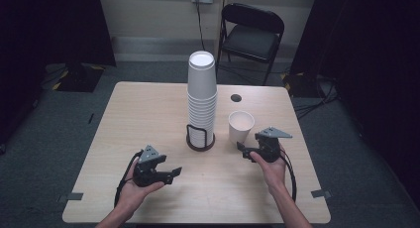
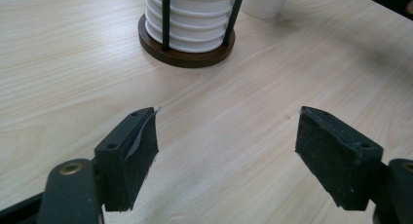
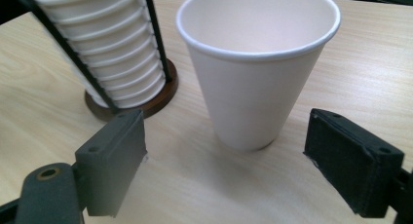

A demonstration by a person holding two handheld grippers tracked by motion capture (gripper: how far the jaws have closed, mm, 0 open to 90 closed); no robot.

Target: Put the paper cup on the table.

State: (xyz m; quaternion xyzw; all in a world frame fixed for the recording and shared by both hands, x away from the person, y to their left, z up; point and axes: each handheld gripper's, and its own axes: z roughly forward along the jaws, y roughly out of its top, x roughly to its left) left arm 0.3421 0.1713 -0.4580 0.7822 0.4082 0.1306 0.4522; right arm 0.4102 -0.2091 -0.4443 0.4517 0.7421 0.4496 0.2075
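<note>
Wood table (image 1: 148, 109) in a dim room w/ a folding chair (image 1: 251, 34) at 12 o'clock. Stack (image 1: 201, 96) of inverted cups sits in a wire holder (image 1: 200, 138) at centre, kept upright by the rods. Single cup (image 1: 240, 126) stands mouth-up just at 3 o'clock of it, apart, prob. so it can be gripped alone. R gripper (image 1: 243, 149) has jaws spread wide, lined up w/ cup (image 3: 253, 73), not touching. L gripper (image 1: 174, 174) at 7 o'clock, also spread, holding nothing, idle.

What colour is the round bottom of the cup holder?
Dark brown; the holder's base shows best in the left gripper view.
</note>
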